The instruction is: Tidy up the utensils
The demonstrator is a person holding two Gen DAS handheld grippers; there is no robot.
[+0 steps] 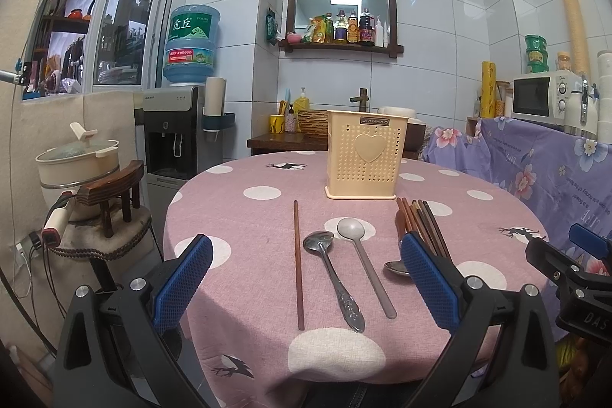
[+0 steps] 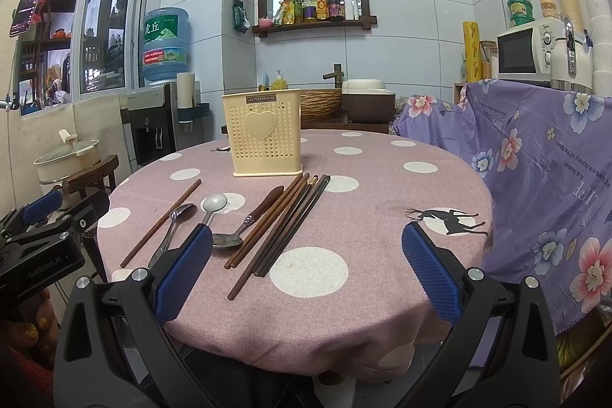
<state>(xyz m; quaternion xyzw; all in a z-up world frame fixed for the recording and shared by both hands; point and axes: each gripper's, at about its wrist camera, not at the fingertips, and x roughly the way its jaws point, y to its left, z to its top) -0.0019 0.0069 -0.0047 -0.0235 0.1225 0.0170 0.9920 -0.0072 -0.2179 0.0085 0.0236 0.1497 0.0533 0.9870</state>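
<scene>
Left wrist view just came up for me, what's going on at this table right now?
Nothing has been picked up yet. Both grippers, left gripper and right gripper, hover open over the near edge of the pink dotted table. The cream utensil holder stands upright at the far side. In front of it lie a lone chopstick, a steel spoon, a white-bowled spoon, a wooden-handled spoon and a bundle of chopsticks.

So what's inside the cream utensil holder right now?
Nothing rises above the rim of the utensil holder; its inside is hidden by the perforated front wall. Chopsticks and spoons lie on the tablecloth.
</scene>
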